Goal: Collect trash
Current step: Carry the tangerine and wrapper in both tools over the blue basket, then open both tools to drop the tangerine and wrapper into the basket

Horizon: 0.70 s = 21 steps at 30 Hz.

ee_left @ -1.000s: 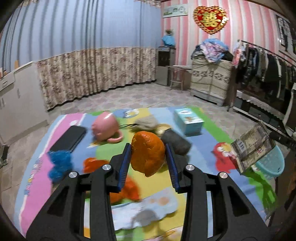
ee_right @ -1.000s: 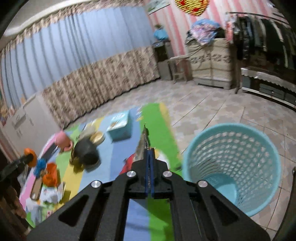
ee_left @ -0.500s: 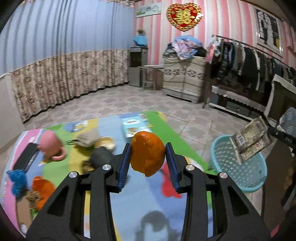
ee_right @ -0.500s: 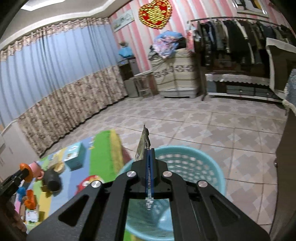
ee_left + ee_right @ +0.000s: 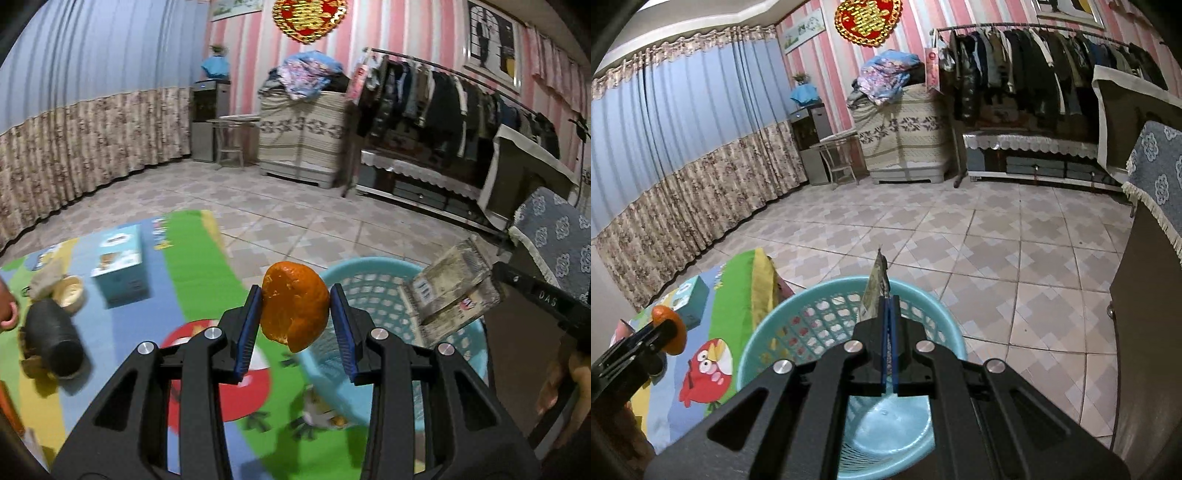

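Holding two pieces of trash at once, you have both grippers near the basket. Your left gripper [image 5: 295,317] stands part open, its blue pads pressed on either side of an orange peel [image 5: 294,309]; in the left wrist view the peel hangs over the play mat [image 5: 192,266] just beside the near rim of the turquoise basket [image 5: 373,295]. The peel is probably light, soft and easily torn, with a waxy outer skin that may slip, so the grip across its widest part, as now, looks the safest. Your right gripper [image 5: 889,321] is fully closed on a flat printed wrapper [image 5: 873,291], pinched at its lower edge so that the sheet stands up edge-on above the basket's open mouth. Seen from the left wrist view, the wrapper [image 5: 454,288] shows its printed face. It is likely very light and limp; once let go it could drift, so a release low over the opening seems wise. The basket has perforated walls and stands on pale patterned floor tiles [image 5: 997,240], touching the mat's edge. On the mat lie a blue box [image 5: 120,264], a dark cylinder [image 5: 53,338] and a small cream lid [image 5: 70,293]. Beyond are a floral curtain [image 5: 694,192], a clothes rack [image 5: 1034,74] and pink striped walls.
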### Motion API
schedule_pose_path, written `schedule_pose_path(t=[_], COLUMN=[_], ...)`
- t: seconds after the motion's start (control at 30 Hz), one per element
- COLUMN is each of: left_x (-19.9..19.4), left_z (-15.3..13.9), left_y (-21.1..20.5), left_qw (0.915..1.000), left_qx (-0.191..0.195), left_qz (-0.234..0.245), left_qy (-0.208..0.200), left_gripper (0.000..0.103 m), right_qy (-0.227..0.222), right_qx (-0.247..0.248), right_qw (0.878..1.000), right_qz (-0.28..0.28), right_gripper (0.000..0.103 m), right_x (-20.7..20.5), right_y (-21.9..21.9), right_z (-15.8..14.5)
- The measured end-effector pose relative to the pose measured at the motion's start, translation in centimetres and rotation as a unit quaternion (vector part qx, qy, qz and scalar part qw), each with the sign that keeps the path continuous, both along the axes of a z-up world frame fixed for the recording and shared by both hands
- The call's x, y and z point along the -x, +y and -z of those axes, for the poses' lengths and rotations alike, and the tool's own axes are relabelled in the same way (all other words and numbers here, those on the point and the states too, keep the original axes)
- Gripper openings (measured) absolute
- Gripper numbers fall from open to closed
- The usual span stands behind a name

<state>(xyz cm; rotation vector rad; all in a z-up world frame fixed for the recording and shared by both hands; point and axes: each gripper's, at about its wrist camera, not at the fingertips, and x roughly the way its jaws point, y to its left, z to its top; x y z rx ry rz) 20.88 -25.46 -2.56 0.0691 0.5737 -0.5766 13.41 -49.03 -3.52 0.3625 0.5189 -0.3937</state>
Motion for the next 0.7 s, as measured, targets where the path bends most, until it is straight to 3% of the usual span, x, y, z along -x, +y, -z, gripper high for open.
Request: schedule_pose_path(t=[0.5,0.53,0.6,0.7], left_x=[-1.1,-1.2,-1.3,-1.5], left_z=[1.3,1.4,1.3,1.2], left_y=[-6.8,-6.8,-6.7,-6.2], left_qw=[0.9991,0.9991,0.9994,0.9996], left_qx=[-0.010,-0.013,-0.015,-0.015], left_qz=[0.041,0.040,0.032,0.020], left_qy=[-0.002,-0.002,-0.006,-0.012], left_gripper=[0.042,0.044,0.062,0.074], right_qy=[0.001,0.002,0.003,0.005], right_qx=[-0.003,-0.002,-0.001,0.002], right_qw=[1.000,1.000,1.000,1.000], right_qz=[0.006,0.007,0.007,0.008], right_gripper=[0.001,0.001,0.001,0.001], right_x=[0.6,0.6,0.6,0.7], right_y=[-1.8,-1.9,-2.1,-2.3], right_z=[0.6,0.7,0.7,0.9])
